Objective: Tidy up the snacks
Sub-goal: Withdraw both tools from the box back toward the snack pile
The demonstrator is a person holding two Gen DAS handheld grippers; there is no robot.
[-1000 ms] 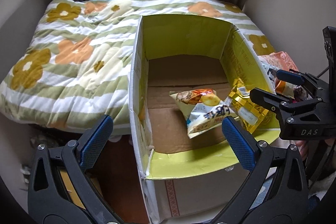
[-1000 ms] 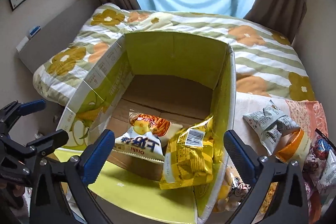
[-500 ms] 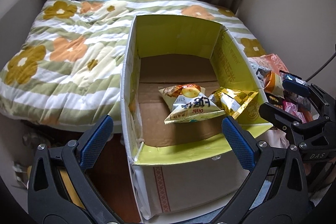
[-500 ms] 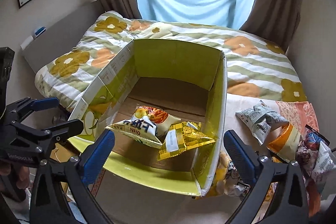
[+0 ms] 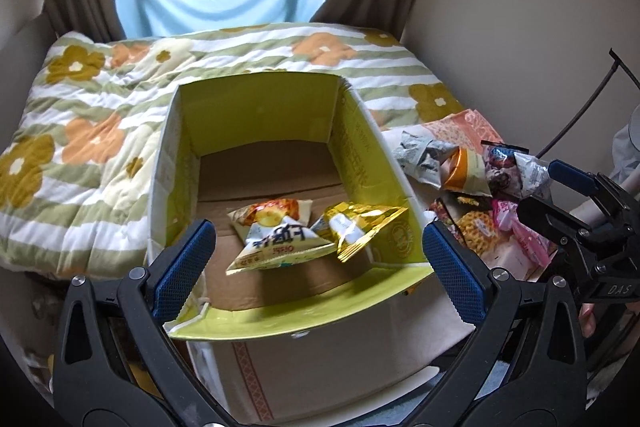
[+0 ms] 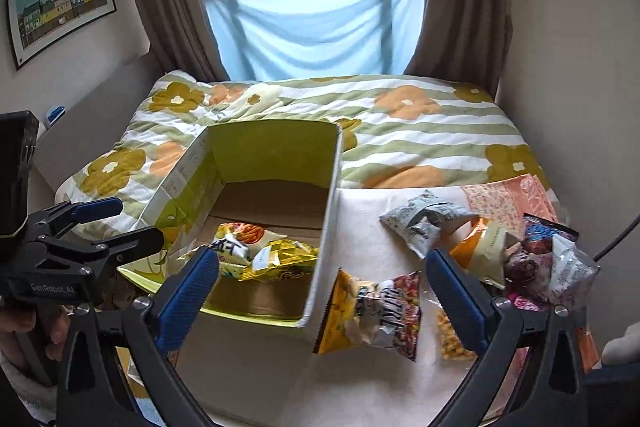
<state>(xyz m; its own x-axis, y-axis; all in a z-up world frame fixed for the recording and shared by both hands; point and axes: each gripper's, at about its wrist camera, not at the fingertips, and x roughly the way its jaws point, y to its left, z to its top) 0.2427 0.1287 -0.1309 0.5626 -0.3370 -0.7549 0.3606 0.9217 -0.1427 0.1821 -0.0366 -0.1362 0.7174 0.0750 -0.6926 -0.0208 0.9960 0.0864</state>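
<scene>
We see a cardboard box (image 5: 276, 147) with matt brown inner floor and smooth yellow-green printed walls, resting on a soft quilted cloth bedspread (image 5: 100, 115). Inside, the gold snack bag (image 5: 360, 227) is glossy crinkled foil, and the grippers' blue pads (image 5: 182, 273) look finely textured against matt black plastic frames.

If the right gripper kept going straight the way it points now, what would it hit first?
Probably the yellow-and-red snack bag lying beside the cardboard box, centred between the open right gripper fingers; depth is uncertain.
</scene>
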